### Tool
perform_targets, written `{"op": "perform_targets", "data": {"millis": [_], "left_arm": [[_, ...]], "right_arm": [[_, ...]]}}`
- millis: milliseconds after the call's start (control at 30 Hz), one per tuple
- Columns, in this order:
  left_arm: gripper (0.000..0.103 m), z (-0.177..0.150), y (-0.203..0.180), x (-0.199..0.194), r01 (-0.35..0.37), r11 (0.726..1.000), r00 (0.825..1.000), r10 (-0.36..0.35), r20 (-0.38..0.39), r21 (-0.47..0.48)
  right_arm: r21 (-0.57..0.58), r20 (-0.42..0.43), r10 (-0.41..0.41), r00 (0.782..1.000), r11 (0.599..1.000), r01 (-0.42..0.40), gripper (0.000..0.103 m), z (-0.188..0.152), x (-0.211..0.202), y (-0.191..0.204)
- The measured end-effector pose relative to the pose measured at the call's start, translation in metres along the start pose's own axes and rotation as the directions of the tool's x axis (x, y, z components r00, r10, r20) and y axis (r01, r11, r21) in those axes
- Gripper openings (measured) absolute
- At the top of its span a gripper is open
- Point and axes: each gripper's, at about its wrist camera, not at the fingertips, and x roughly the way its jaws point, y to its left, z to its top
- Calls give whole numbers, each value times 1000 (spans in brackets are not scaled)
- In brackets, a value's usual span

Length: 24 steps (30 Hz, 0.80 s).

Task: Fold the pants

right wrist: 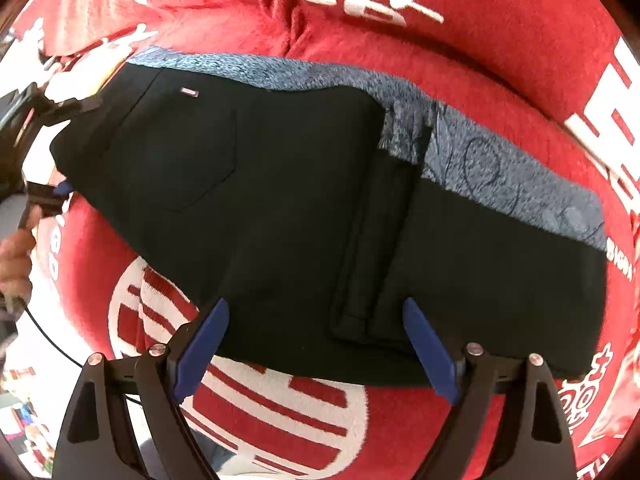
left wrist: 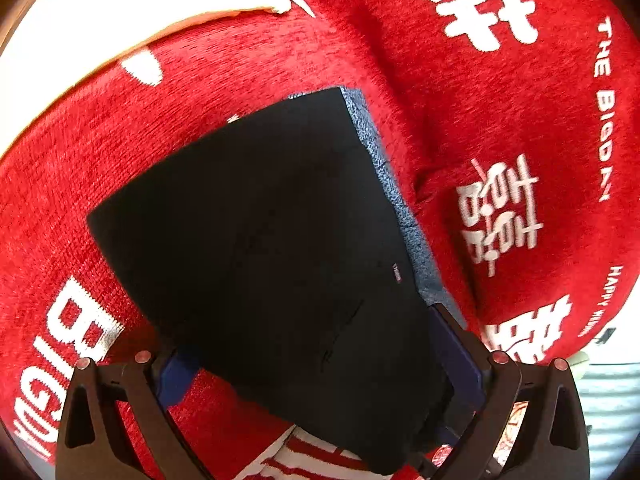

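Black pants (right wrist: 280,208) lie folded across a red blanket (right wrist: 500,40), with a blue-grey patterned layer (right wrist: 500,168) showing along their far edge. A back pocket and a small label (right wrist: 189,91) face up at the left end. My right gripper (right wrist: 316,348) points down over the near edge, open, its blue fingers (right wrist: 204,344) astride a folded leg strip without pressing it. My left gripper (left wrist: 316,364) stands wide at the pants' (left wrist: 260,240) waist end, and red blanket shows between its left pad (left wrist: 176,376) and the cloth. That left gripper (right wrist: 64,148) also shows at the left edge of the right wrist view.
The red blanket (left wrist: 480,60) carries large white characters and lettering and has soft folds around the pants. A person's hand (right wrist: 16,256) and a thin black cable (right wrist: 52,340) are at the left. A white surface (left wrist: 80,20) lies beyond the blanket's edge.
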Motion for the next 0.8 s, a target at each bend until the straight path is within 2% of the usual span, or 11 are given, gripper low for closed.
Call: {"op": "perform_targets", "data": {"millis": [100, 133, 167, 267, 300, 333, 400, 533, 633, 700, 800], "left_arm": [[80, -6, -23, -1, -135, 984, 990, 128, 61, 116], [65, -11, -33, -1, -200, 962, 978, 185, 94, 185], [52, -18, -46, 0, -282, 918, 958, 252, 140, 279], [43, -55, -84, 6, -491, 669, 871, 365, 328, 558], [43, -65, -90, 8, -515, 612, 857, 366, 362, 600], [43, -71, -93, 10, -528, 580, 849, 371, 377, 621], [43, -76, -94, 15, -551, 542, 834, 386, 394, 634], [43, -79, -93, 18, -567, 538, 824, 395, 408, 624], [43, -89, -96, 16, -591, 485, 806, 393, 442, 645], [43, -95, -96, 13, -598, 463, 800, 389, 456, 654], [43, -97, -98, 13, -601, 458, 798, 384, 464, 655]], "right_arm": [[13, 45, 8, 999, 1000, -9, 91, 4, -17, -7], [27, 55, 19, 998, 999, -21, 91, 5, -21, -9], [51, 73, 38, 997, 998, -42, 91, 9, -28, -15], [109, 101, 107, 989, 987, -118, 91, 27, -41, -28], [118, 101, 139, 985, 982, -151, 91, 34, -44, -31], [124, 97, 182, 978, 973, -194, 91, 44, -46, -32], [109, 91, 258, 962, 957, -268, 91, 68, -50, -27], [24, 19, 391, 920, 920, -392, 91, 123, -52, 13], [-27, -66, 480, 875, 875, -482, 91, 163, -48, 57], [-84, -124, 508, 853, 851, -519, 91, 181, -46, 92], [-186, -208, 486, 849, 833, -522, 91, 201, -38, 146]]}}
